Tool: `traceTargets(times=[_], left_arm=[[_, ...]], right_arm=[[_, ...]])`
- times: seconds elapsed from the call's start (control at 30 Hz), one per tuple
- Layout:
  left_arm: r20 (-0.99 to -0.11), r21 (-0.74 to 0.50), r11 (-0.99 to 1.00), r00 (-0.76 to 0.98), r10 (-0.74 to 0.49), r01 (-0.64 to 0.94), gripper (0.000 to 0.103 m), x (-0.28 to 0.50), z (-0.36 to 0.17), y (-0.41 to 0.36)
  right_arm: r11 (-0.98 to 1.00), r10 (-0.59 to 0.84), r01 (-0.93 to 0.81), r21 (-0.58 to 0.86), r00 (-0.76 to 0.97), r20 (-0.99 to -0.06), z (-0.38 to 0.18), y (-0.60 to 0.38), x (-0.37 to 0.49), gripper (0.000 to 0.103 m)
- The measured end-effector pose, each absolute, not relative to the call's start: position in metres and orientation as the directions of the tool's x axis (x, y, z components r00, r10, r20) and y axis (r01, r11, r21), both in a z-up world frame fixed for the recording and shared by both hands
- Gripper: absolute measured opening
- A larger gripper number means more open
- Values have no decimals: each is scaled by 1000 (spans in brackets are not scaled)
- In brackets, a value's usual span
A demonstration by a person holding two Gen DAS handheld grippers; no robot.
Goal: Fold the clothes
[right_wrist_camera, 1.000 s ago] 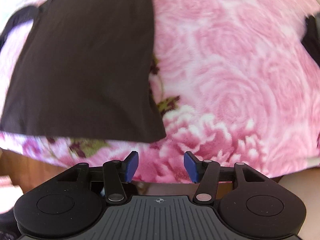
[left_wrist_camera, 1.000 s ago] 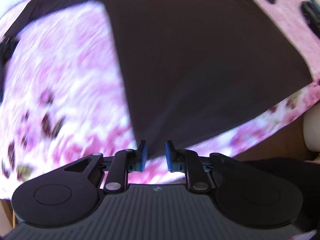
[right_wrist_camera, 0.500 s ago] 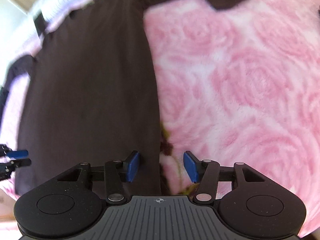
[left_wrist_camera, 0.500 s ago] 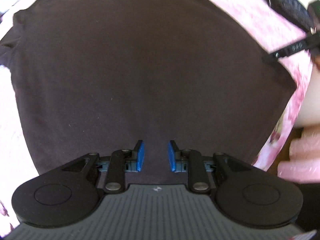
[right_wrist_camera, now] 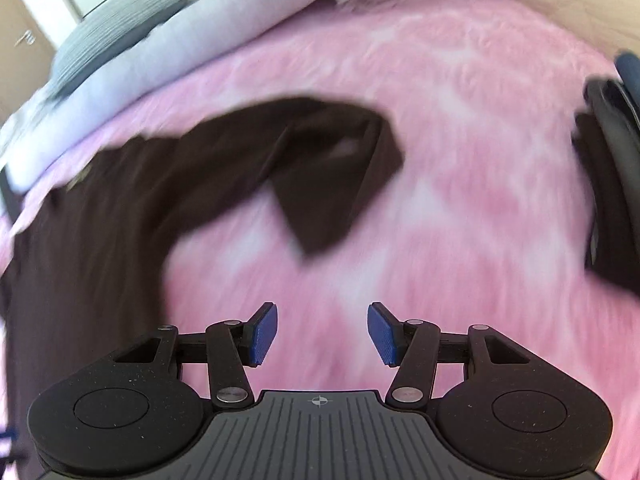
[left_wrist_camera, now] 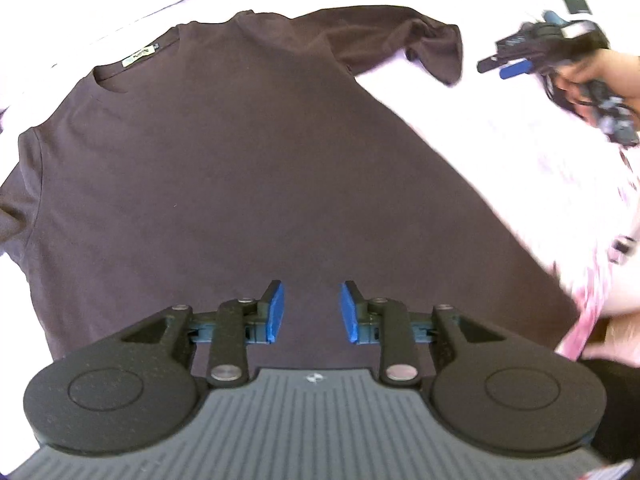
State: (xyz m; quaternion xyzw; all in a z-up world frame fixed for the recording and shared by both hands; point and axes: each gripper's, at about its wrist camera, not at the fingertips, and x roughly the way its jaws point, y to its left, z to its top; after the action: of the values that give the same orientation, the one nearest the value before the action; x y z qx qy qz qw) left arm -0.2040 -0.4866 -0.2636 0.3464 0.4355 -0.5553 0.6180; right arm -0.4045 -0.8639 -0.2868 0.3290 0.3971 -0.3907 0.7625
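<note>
While the left wrist view takes in nearly the whole dark brown T-shirt (left_wrist_camera: 248, 152), spread flat on the pink floral blanket (left_wrist_camera: 520, 128) with its neck label (left_wrist_camera: 139, 55) at the far edge, the right wrist view catches only the shirt's one side and a sleeve (right_wrist_camera: 340, 168) lying crumpled and folded over on the blanket beyond the shirt's body. The left gripper (left_wrist_camera: 311, 312) hovers above the shirt's lower body, its blue pads (left_wrist_camera: 276, 312) parting, with no cloth between them. The right gripper (right_wrist_camera: 322, 334) hangs over bare blanket beside the shirt, jaws apart and empty; from the left wrist view it shows far off past the sleeve (left_wrist_camera: 436, 48), held in a hand (left_wrist_camera: 580, 80). Only the right wrist view shows pale bedding (right_wrist_camera: 168, 40) heaped beyond the shirt and a dark object (right_wrist_camera: 608, 184) at the frame's edge, cut off and too blurred to name. The shirt's other sleeve (left_wrist_camera: 12, 216) runs out of frame in the left wrist view. Motion blur smears much of the right wrist view.
</note>
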Motion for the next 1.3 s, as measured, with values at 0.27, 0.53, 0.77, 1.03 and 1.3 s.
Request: traceTargets(times=[0.27,0.53,0.77,1.03,1.3], left_arm=[[-952,-1,251,76,-297,968,26,-272,-282,-550],[-913,-97,154,-26,-408,983,26,-335,-279,-666],[-887,-119,25,-95,-452,993,27,-374,-280,-730],[-903,-119,18,-100,-417,993,27,-380,-295,-752],[-918,-116,0,-108,-381,993,28,-385,-310,-760]], right_arm=[[512,-245,833,209,375,-894,-334,-986,-401,26],[734,-223,676,62,326,-919,-274,-1067,-444,13],[717,-484,652,-247,210,-849,-242,-1139,-454,13],[814,-229,579,-43,252,-940,-288,-1118,-466,52],[891,-71,454,1,141,-987,-321,-1119,-462,16]])
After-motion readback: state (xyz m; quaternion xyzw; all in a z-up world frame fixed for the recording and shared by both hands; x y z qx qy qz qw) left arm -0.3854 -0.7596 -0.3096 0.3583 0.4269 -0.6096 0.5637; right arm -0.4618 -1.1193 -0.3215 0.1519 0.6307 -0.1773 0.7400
